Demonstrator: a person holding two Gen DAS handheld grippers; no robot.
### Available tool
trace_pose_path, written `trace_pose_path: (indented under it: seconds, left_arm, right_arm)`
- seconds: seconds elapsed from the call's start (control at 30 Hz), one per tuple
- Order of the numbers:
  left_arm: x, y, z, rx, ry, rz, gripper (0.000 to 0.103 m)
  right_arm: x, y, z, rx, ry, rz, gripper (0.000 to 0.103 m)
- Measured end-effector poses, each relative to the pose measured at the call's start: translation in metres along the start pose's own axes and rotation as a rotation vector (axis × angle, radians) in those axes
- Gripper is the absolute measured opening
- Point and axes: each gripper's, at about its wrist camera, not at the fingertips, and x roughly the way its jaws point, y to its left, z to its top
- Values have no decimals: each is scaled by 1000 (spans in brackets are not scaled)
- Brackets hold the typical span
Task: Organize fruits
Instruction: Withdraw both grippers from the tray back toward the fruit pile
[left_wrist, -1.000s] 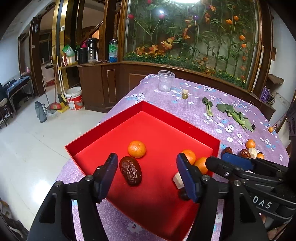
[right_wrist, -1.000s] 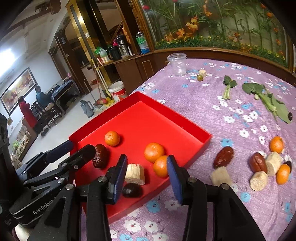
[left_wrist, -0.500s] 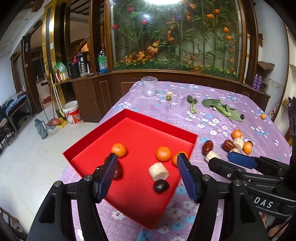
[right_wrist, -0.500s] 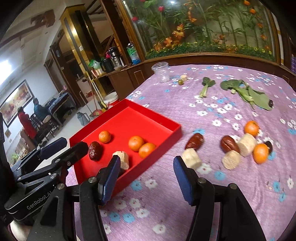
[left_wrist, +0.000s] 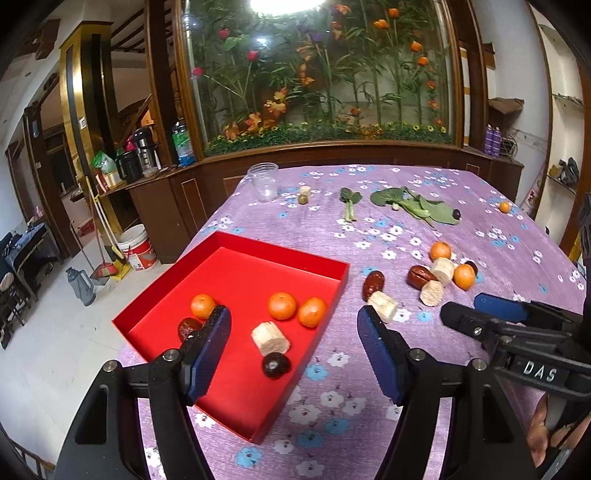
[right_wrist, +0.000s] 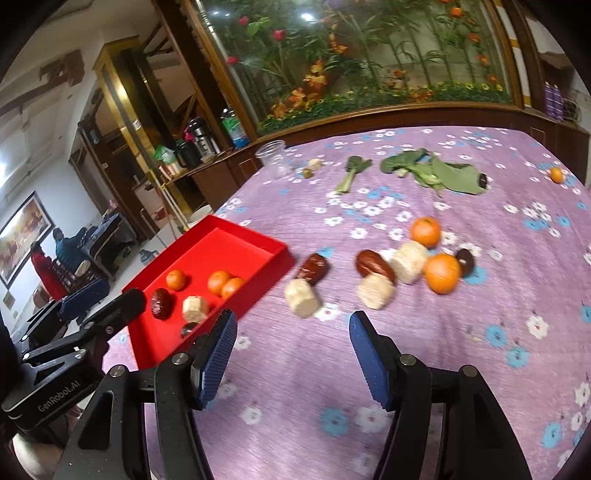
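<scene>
Moved: both claws have drawn back from over the red tray (left_wrist: 334, 280) toward the loose fruit on the purple desk (right_wrist: 480, 332); a second ago each framed the tray's contents
Tray now: three oranges, a date, a pale cane piece and a dark round fruit lie inside, left of the right claw
Loose fruit: a cane piece (right_wrist: 302, 297) and a date (right_wrist: 312, 266) touch just beyond the tray's corner; further right sits a tight cluster with two oranges
Key relation: the cane piece lies ahead and slightly left of the right claw (right_wrist: 290, 343), its long axis seemingly slanting across the gap, though blur hides it
Nearer hand: right, I judge
Right claw: jaws opening, nothing between them
Left claw (left_wrist: 291, 345): jaws opening, empty, hovering over the tray's near corner
</scene>
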Motion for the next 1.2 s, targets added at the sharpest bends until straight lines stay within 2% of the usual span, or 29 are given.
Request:
trace_pose_path:
  seconds: [0.2, 0.43, 0.8, 1.0, 1.03, 1.13, 1.2]
  left_arm:
    - [4, -8, -1, 5, 16, -25, 70]
    - [25, -22, -7, 22, 75, -84, 71]
    - [54, -34, -12, 8, 143, -178, 71]
    - [79, -55, -5, 52, 159, -278, 70]
    - [85, -59, -4, 67, 165, -279, 66]
    - [108, -68, -2, 80, 212, -301, 43]
    - [122, -69, -2, 66, 245, -319, 39]
  right_arm:
    - [-14, -33, -4, 45, -11, -60, 68]
    - [-14, -65, -7, 102, 6, -102, 68]
    - [11, -69, 1, 55, 59, -112, 68]
    - [28, -68, 8, 7, 105, -85, 68]
    - [31, -66, 8, -6, 110, -83, 68]
    - [41, -63, 13, -35, 128, -66, 66]
    - [48, -62, 17, -49, 140, -58, 59]
